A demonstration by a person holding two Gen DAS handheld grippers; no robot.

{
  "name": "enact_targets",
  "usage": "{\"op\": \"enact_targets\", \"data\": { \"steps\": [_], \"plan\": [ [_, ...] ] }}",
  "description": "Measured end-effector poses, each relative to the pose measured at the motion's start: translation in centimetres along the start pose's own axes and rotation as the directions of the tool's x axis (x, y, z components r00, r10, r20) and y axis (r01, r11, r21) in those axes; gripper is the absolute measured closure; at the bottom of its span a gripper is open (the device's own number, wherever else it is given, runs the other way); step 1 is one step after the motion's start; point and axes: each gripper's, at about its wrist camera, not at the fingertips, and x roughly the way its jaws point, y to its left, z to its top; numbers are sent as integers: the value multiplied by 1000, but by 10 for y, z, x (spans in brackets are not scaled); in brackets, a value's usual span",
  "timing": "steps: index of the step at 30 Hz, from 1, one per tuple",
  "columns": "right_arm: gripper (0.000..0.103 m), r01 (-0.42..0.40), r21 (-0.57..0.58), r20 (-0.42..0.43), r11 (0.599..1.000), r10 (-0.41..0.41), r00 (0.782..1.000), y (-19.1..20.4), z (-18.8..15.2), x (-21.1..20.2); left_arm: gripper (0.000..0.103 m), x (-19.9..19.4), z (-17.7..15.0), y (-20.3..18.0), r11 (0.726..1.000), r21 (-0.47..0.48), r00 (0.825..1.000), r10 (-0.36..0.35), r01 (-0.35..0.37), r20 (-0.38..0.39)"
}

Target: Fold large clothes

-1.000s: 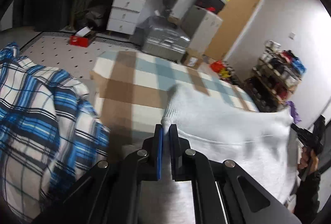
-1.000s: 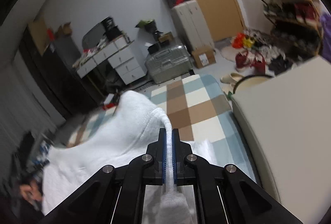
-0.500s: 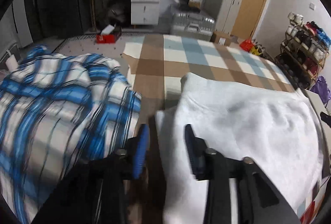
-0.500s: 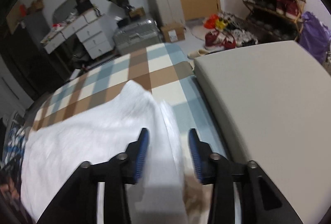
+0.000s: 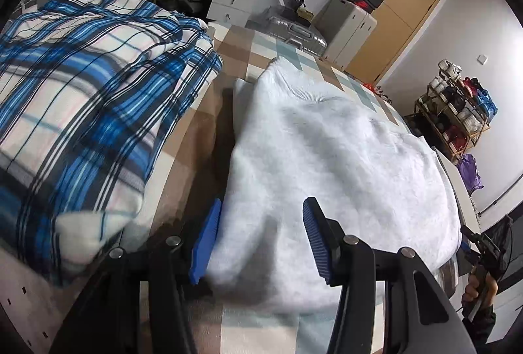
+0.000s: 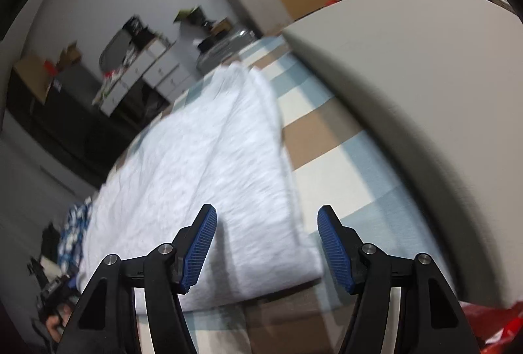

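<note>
My left gripper [image 5: 260, 234] and right gripper [image 6: 266, 246] have both just been opening, and their jaws now stand spread with nothing pinched. The white sweatshirt [image 5: 333, 164] lies folded flat on the checked blanket [image 6: 313, 138]. Its near edge sits just ahead of and below both sets of fingers, its long axis running away from me toward the collar, beside the blue plaid shirt [image 5: 85, 99]. Each hand covers one near corner, so I judge neither is nearer.
</note>
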Motion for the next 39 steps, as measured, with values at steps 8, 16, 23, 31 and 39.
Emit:
{"op": "enact_targets", "data": {
  "steps": [8, 16, 23, 31, 39],
  "plan": [
    [92, 29, -190, 137, 981, -3, 991, 41, -9, -22, 97, -3, -9, -7, 995, 53, 995, 80, -83, 61],
    [85, 179, -99, 72, 979, -172, 982, 11, -16, 12, 100, 11, -21, -7, 970, 134, 979, 200, -203, 31],
    [61, 248, -115, 162, 962, -228, 960, 32, -8, -21, 100, -11, -15, -11, 979, 108, 983, 164, -172, 79],
    [23, 145, -317, 158, 937, -99, 982, 101, -13, -23, 48, -30, -6, -63, 973, 217, 982, 42, -82, 185],
    [21, 12, -542, -24, 841, -30, 999, 177, -28, 60, 46, 40, -10, -134, 916, 401, 1000, -22, 18, 6]
  ]
}}
